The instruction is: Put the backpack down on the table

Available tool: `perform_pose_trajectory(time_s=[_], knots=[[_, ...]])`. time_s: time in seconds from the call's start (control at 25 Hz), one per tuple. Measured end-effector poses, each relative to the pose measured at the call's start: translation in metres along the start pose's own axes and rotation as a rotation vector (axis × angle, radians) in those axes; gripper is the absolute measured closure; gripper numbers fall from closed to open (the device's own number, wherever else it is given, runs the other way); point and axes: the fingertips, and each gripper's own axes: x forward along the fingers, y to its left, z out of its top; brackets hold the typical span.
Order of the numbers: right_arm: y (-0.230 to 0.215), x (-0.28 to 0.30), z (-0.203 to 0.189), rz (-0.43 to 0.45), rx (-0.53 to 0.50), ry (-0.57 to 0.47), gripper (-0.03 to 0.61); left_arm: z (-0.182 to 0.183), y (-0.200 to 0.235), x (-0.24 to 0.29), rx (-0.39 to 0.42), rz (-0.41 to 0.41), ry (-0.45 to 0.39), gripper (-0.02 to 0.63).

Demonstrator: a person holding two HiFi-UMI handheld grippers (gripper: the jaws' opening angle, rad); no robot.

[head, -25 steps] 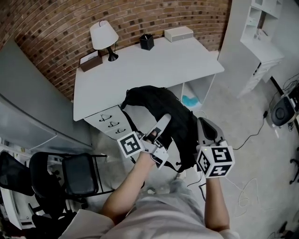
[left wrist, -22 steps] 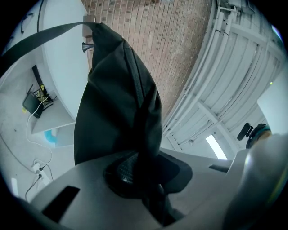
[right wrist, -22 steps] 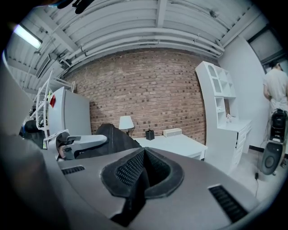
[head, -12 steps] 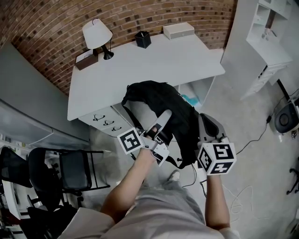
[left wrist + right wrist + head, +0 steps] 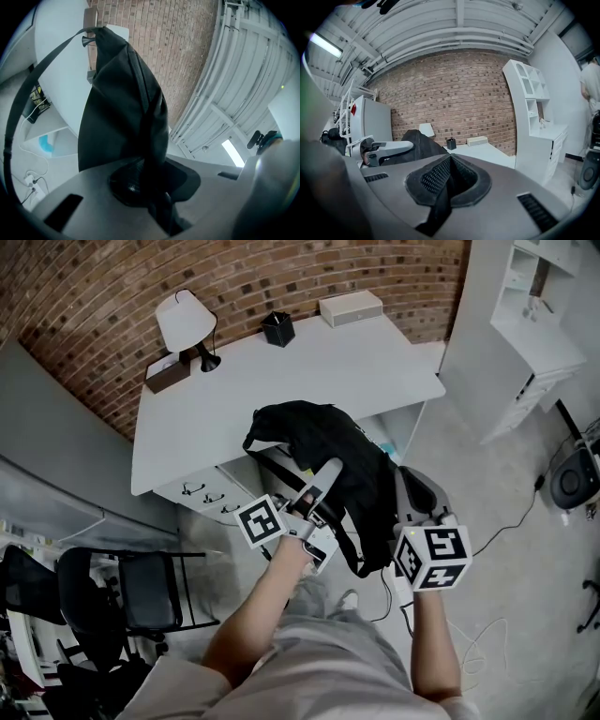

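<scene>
- I've got the left gripper pinched nearly closed on black backpack fabric.
- The right gripper is clamped on its strap.
- In the head view the backpack hangs mid-frame, overlapping the near edge of the white table.
- Print: square markers on the cubes.

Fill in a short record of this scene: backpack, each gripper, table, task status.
backpack: black, hanging at the table's front edge
left gripper: shut on backpack fabric
right gripper: shut on a backpack strap
table: white; lamp, cup, white box and brown box along the back
status: backpack not yet set down
</scene>
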Motion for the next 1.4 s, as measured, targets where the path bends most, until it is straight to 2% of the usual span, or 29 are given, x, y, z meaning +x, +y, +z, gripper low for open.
perform_pose_trajectory(time_s=[0.32, 1.04, 1.4], knots=[[-0.018, 0.031, 0.011, -0.026, -0.009, -0.002, 0.578, 0.021, 0.016, 0.031, -0.014, -0.023, 0.021, 0.561], [-0.026, 0.158, 0.049, -0.097, -0.031, 0.001, 0.578, 0.136, 0.056, 0.094, -0.024, -0.065, 0.075, 0.561], [-0.020, 0.195, 0.064, -0.159, -0.059, 0.004, 0.578, 0.176, 0.068, 0.117, -0.048, -0.114, 0.133, 0.561]])
